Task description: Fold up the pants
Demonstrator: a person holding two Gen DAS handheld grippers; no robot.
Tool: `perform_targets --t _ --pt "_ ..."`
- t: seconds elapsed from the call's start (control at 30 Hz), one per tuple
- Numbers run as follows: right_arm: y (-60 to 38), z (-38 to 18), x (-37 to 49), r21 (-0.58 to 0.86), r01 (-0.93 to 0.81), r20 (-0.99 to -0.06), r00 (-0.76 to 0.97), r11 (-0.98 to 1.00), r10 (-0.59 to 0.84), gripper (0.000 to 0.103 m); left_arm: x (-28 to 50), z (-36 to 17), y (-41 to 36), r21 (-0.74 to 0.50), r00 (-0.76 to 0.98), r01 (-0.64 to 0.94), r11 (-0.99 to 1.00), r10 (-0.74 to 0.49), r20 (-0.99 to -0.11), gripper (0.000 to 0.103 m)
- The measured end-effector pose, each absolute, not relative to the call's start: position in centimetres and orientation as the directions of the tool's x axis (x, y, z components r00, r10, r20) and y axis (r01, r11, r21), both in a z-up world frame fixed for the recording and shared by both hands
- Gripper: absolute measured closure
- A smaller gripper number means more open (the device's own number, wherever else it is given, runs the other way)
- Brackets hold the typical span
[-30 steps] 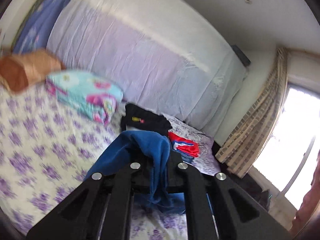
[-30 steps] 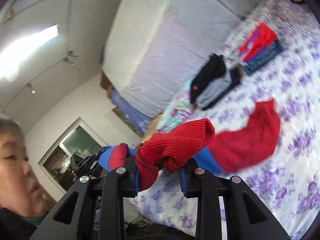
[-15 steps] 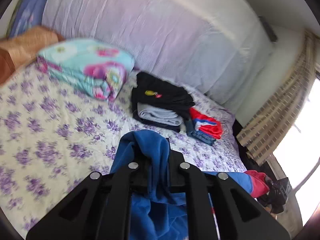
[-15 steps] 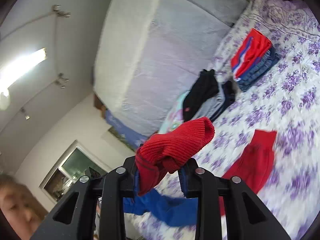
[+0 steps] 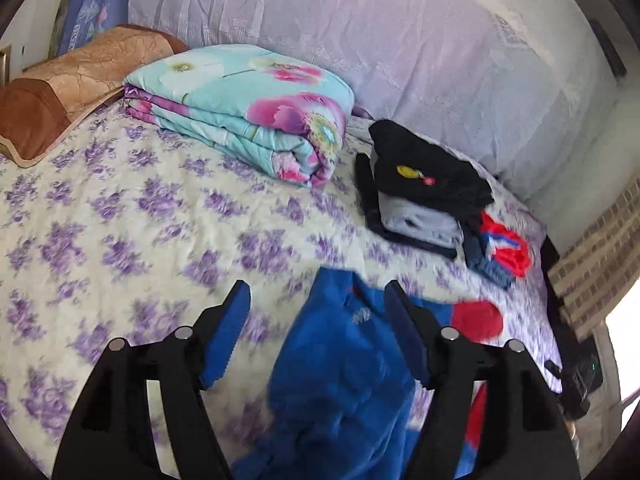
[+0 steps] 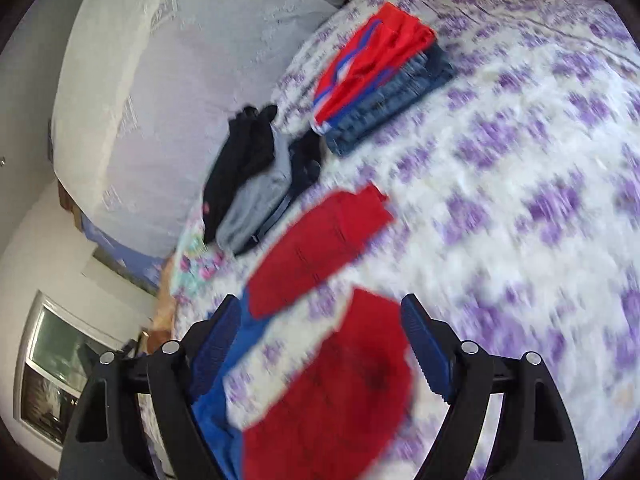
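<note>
The pants are blue fleece with red ribbed cuffs. In the left wrist view the blue waist part (image 5: pixel 344 376) lies on the bed between the fingers of my left gripper (image 5: pixel 318 300), which is open and holds nothing. In the right wrist view one red cuff (image 6: pixel 320 248) lies flat on the bed farther off. The other red cuff (image 6: pixel 340 392) lies between the fingers of my right gripper (image 6: pixel 318 316), which is open. A strip of blue leg (image 6: pixel 224 368) shows at the lower left.
The bed has a white sheet with purple flowers (image 5: pixel 120 216). A folded floral blanket (image 5: pixel 248 108) and a brown pillow (image 5: pixel 72 80) lie at the back. Stacks of folded clothes, black and grey (image 5: pixel 424 196) and red and blue (image 6: pixel 380 72), lie near the headboard.
Both grippers came down toward the bed and opened. The blue waist dropped out of the left gripper and the red cuff out of the right one.
</note>
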State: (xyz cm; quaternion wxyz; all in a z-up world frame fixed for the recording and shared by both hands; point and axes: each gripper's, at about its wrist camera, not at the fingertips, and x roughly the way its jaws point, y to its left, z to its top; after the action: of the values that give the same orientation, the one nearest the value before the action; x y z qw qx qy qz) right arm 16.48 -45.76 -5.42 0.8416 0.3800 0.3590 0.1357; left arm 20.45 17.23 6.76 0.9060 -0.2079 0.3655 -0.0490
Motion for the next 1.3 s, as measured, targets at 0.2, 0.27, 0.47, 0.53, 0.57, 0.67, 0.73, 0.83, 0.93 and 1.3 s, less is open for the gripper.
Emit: perform_targets --t 0.2,0.27,0.47,0.53,0.57,0.67,0.73,0.83,0.93,1.3 --pt "-44.6 -6.7 12.9 0.745 0.039 -0.513 0.671 0.666 0.535 0.019 11.5 6.1 12.7 -0.162 0.741 0.099 0.982 -0.181 -0.647 0.035" --pt "-43.9 -6.6 12.6 0.751 0.015 -0.502 0.662 0.660 0.557 0.018 9.3 5.7 10.3 -0.006 0.779 0.141 0.990 -0.115 -0.617 0.024" --pt "-41.5 -6.0 13.1 0.727 -0.015 -0.545 0.595 0.686 0.591 0.017 9.6 1.3 6.7 0.288 0.797 0.149 0.946 0.058 -0.602 0.021" --pt "-41.1 -5.6 13.4 0.721 -0.023 -0.554 0.581 0.693 0.596 0.017 10.6 0.0 7.5 0.237 0.767 0.157 0.959 0.032 -0.641 0.050" --pt "-40.8 -5.3 13.4 0.714 -0.029 -0.558 0.580 0.700 0.593 0.017 11.0 -0.3 8.0 0.219 0.764 0.141 0.965 0.035 -0.645 0.056" --pt "-40.6 -4.6 12.6 0.723 -0.049 -0.534 0.593 0.689 0.602 0.017 11.5 -0.1 9.7 0.110 0.758 0.138 0.984 -0.033 -0.651 0.082" --pt "-40.6 -4.3 11.8 0.724 -0.054 -0.525 0.604 0.688 0.600 0.016 11.6 0.7 11.1 -0.011 0.757 0.147 0.989 -0.119 -0.642 0.087" --pt "-40.8 -4.7 10.9 0.725 -0.047 -0.528 0.603 0.687 0.598 0.016 11.6 2.1 13.5 -0.165 0.766 0.140 0.976 -0.212 -0.607 0.087" --pt "-41.3 -5.3 10.7 0.720 -0.020 -0.550 0.593 0.694 0.588 0.016 11.9 3.2 18.4 -0.415 0.786 0.070 0.907 -0.306 -0.538 0.088" --pt "-40.3 -7.3 8.3 0.736 0.002 -0.551 0.582 0.677 0.598 0.016 12.7 -3.5 25.0 -0.686 0.755 -0.126 0.717 -0.379 -0.535 0.089"
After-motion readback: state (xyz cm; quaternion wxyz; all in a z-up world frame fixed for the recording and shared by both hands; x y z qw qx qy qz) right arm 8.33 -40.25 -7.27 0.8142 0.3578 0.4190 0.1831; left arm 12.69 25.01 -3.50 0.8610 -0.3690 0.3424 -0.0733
